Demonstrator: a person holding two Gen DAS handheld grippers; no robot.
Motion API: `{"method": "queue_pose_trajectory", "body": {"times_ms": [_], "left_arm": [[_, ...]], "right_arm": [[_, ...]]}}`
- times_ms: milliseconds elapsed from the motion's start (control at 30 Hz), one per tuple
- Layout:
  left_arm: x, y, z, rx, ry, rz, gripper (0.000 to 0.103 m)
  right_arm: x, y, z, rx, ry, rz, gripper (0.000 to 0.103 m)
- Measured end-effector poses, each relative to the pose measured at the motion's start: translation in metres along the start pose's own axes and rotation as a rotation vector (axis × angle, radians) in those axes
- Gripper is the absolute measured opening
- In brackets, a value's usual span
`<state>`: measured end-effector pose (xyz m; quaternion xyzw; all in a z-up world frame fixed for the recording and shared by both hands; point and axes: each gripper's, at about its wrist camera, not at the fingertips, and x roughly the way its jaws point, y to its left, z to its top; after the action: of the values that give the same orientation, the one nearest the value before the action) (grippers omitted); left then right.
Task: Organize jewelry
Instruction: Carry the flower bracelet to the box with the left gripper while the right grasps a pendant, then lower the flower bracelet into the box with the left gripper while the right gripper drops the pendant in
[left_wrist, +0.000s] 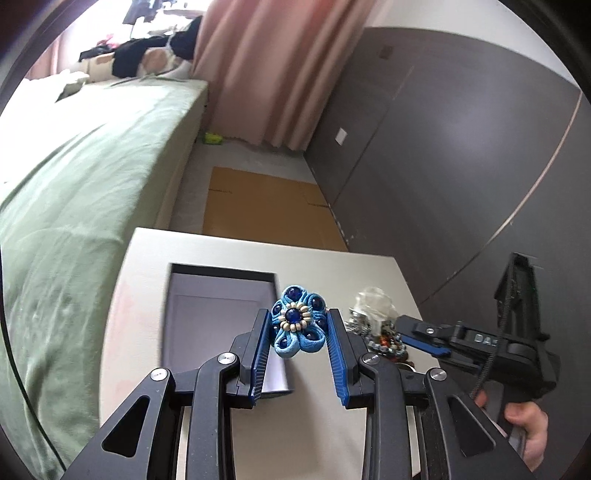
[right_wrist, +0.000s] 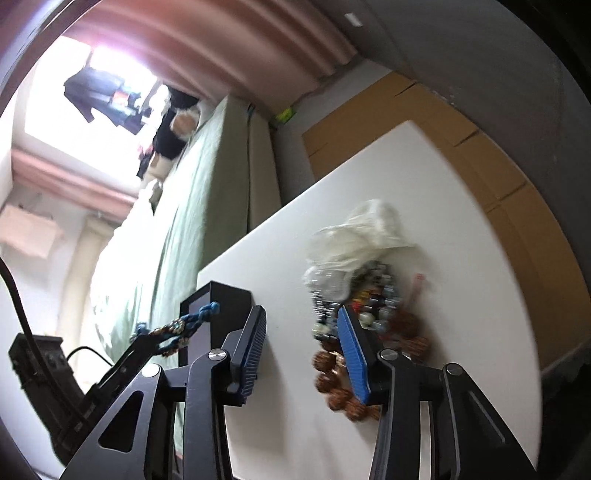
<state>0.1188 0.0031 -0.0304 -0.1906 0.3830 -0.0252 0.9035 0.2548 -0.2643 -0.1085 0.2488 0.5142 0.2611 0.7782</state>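
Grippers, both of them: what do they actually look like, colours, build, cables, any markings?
Both match: black angular linkage arms with triangular cutouts and silver round pivot screws, ending in ribbed blue finger pads. That holds for the left gripper and the right gripper. The right one's black body carries white lettering, partly hidden, and a black ribbed cable. A bare hand grips its handle.

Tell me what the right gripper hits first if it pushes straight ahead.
Probably the jewelry pile: the right gripper is open, its jaws pointing at the beads, with the crumpled plastic bag behind. Depth is uncertain.
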Motion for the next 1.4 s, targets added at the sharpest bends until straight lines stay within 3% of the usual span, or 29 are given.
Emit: {"method": "queue_pose_trajectory", "body": {"times_ms": [300,467,567,700,833,867,933,1067,1200,1400], "left_arm": [[-0.003,0.047,0.004,-0.084,-0.005,-0.007,0.031],[0.0,0.061,0.002,-0.113,0.0,-0.003,0.031],[-0.001,0.065,0.002,-0.125,-0.003,0.001,0.031],[-0.002,0.072,0.003,-0.142,-0.007,0.008,0.031],[-0.008,0.077,0.002,-0.159,-0.016,0.02,0.031],[-0.009,0.077,0.001,-0.16,-0.016,0.024,0.031],[-0.014,0.076,-0.002,-0.161,-0.017,0.029,0.031],[-0.023,0.077,-0.003,-0.172,-0.03,0.02,0.031],[-0.035,0.08,-0.003,-0.184,-0.047,0.006,0.031],[-0.053,0.087,0.001,-0.203,-0.085,-0.021,0.031]], "right_arm": [[0.059,0.033,0.005,-0.074,0.091,-0.094,0.043],[0.07,0.033,0.011,-0.111,0.049,-0.29,0.043],[0.071,0.032,0.013,-0.122,0.015,-0.327,0.043],[0.081,0.048,0.008,-0.236,-0.012,-0.48,0.043],[0.091,0.053,0.007,-0.298,-0.018,-0.556,0.042],[0.09,0.055,0.006,-0.316,-0.02,-0.574,0.04],[0.09,0.055,0.006,-0.34,-0.02,-0.611,0.021],[0.069,0.04,0.012,-0.225,0.002,-0.451,0.019],[0.041,0.042,0.012,-0.18,-0.044,-0.345,0.019],[0.008,0.077,-0.002,-0.239,-0.12,-0.308,0.019]]}}
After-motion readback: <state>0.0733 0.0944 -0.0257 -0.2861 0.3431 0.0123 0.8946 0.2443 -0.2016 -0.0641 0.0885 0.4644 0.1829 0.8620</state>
